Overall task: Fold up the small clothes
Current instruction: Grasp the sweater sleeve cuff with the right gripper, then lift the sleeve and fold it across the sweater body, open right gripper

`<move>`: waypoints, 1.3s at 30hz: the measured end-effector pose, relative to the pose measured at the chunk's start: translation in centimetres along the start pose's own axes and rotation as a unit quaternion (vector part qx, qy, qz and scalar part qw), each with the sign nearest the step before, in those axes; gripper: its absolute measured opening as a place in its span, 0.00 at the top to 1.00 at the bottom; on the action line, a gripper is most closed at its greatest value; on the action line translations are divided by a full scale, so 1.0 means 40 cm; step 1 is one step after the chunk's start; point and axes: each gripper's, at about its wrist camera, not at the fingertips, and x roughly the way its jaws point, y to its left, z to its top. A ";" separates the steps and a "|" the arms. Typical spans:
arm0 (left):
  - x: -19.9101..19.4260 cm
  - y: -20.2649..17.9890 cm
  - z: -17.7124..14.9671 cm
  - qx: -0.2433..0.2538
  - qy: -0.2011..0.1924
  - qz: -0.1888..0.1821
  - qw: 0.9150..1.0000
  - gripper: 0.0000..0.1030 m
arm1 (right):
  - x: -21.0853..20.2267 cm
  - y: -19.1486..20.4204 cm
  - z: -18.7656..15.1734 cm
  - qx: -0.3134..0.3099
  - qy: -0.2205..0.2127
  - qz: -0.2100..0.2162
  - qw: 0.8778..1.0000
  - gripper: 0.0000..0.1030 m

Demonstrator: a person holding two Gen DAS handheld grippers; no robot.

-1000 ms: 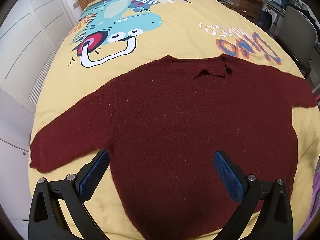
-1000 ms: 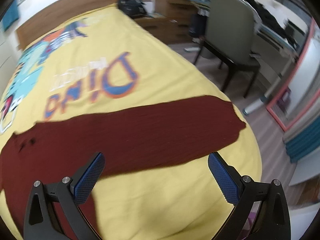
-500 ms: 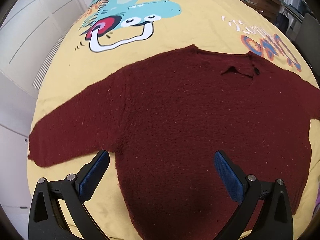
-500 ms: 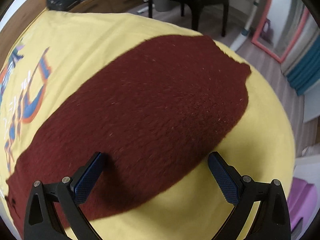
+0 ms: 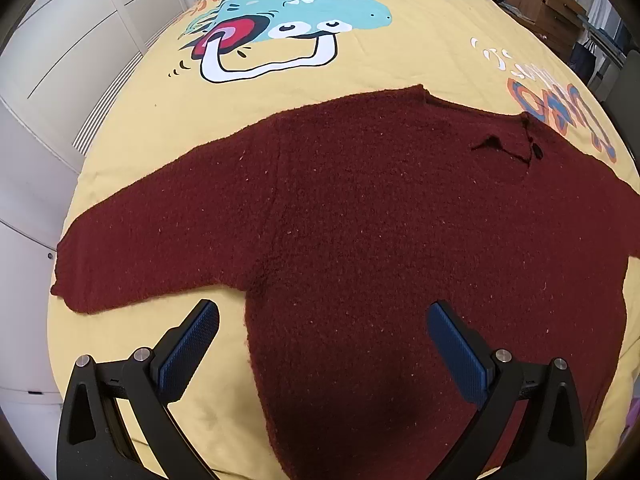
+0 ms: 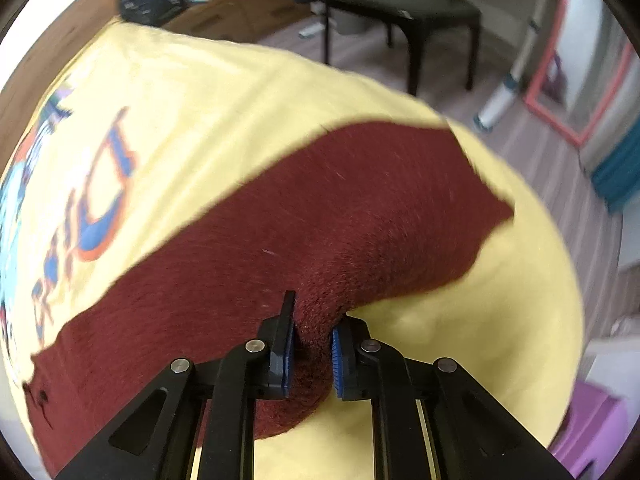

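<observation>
The dark red sweater (image 5: 380, 240) lay spread flat, front up, on the yellow bedspread (image 5: 420, 52), just below the cartoon dinosaur print (image 5: 288, 20), with its left sleeve (image 5: 152, 240) stretched out toward the bed's edge. The left gripper (image 5: 322, 320) hung above the sweater's lower left side with its blue-padded fingers (image 5: 188, 348) spread wide, holding nothing. The right gripper (image 6: 312, 344) was closed narrowly on a pinched-up fold of the sweater's right sleeve (image 6: 360, 208), the knit bunched between the pads. That sleeve ran toward the bedspread's rounded corner, near a dark chair (image 6: 400, 4) on the floor beyond.
</observation>
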 end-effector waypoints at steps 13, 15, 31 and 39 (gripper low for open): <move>-0.009 0.015 -0.005 0.008 -0.015 -0.001 1.000 0.01 | -0.350 0.425 -0.073 -0.207 -0.109 0.087 0.968 0.87; -0.010 0.021 0.000 0.005 -0.018 -0.012 1.000 0.01 | -0.381 0.507 -0.097 -0.231 -0.114 0.106 0.960 0.87; 0.010 0.053 0.052 0.006 -0.032 -0.038 0.999 0.01 | -0.212 1.000 -0.481 -0.383 0.010 0.162 0.909 0.86; 0.050 0.073 0.039 0.000 -0.008 -0.044 0.999 0.01 | -0.071 0.973 -0.614 -0.397 0.086 0.133 0.904 0.84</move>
